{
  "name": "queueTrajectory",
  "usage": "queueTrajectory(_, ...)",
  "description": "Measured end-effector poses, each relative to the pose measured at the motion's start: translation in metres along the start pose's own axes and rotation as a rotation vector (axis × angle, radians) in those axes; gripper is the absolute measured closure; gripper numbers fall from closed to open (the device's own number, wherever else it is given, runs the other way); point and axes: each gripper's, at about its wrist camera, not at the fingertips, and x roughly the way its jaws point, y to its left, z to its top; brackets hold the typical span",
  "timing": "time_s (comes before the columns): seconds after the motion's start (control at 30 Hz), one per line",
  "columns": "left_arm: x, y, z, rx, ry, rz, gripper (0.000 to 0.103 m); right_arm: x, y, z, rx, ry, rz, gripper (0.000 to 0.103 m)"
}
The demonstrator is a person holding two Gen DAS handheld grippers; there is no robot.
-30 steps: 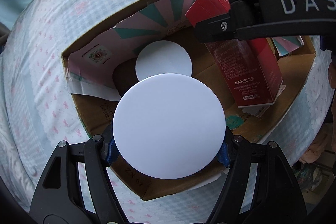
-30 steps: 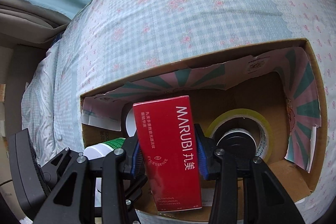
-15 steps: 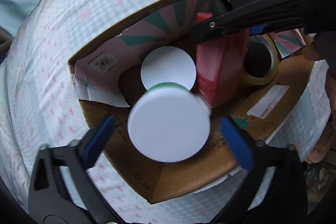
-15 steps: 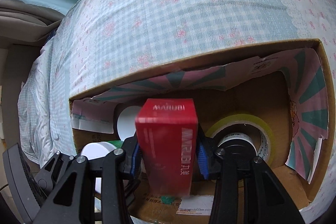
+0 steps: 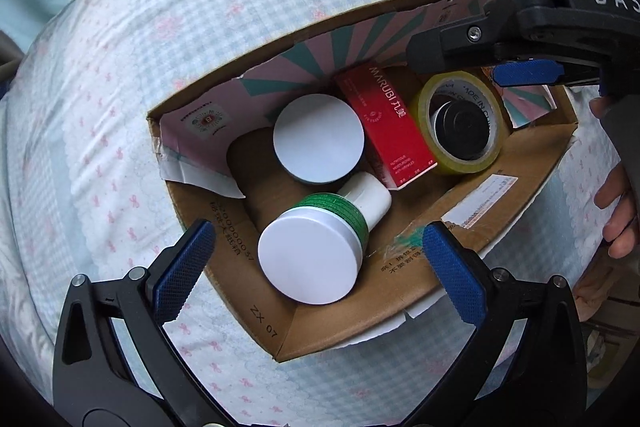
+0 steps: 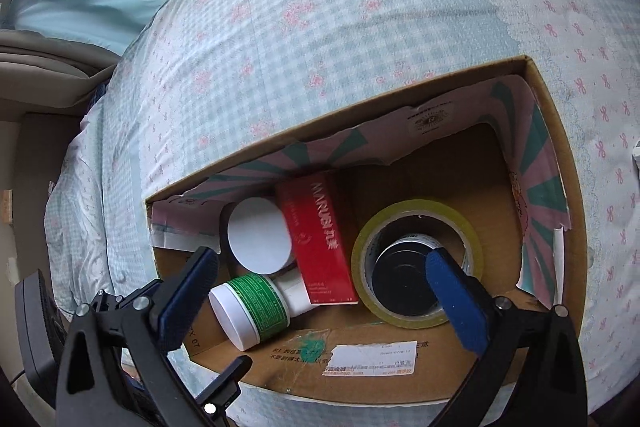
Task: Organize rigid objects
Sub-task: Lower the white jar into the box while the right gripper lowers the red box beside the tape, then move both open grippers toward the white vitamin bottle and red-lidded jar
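The left tongs stand wide over the near end of the cardboard box, their blue pads well apart and pressing on nothing. A second ago they pinched the white-lidded jar with the green label; that jar now lies tilted in the box, its white lid turned up toward the camera, its far end leaning against the red carton.

The right tongs are opening at this moment, and nothing is between their pads; a second ago they clamped the red carton. The carton now leans inside the box between the round white-topped container and the roll of yellowish tape, which has a dark round tin standing in its core. In the left wrist view the right tongs hang above the far right corner of the box, with part of the person's hand at the frame's edge.

Both releases look complete, so the jar and the carton count as put away. The box sits on a bed with a checked, flower-printed cover. No loose item shows on the visible cover, so either the sorting is nearly done or the remaining things lie out of view. Both tongs are free for a next pick.
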Motion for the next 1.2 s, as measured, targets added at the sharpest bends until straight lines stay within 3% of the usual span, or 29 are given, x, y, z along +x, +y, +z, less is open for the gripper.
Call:
queueTrajectory(0.37, -0.039, 0.005, 0.001, -0.023, -0.052, 0.012, 0.000, -0.030, 0.019, -0.011, -0.041, -0.019, -0.005, 0.000)
queueTrajectory(0.63, -0.087, 0.009, -0.009, -0.075, -0.095, 0.021, 0.000, -0.078, 0.043, -0.025, -0.101, -0.057, -0.036, 0.000)
queueTrajectory(0.87, -0.135, 0.008, -0.019, -0.171, -0.142, 0.021, 0.000, -0.135, 0.044, -0.045, -0.153, -0.114, -0.134, 0.000)
queueTrajectory(1.2, -0.175, -0.033, -0.012, -0.225, -0.203, 0.039, 0.000, -0.230, -0.002, -0.069, -0.233, -0.285, -0.305, 0.000)
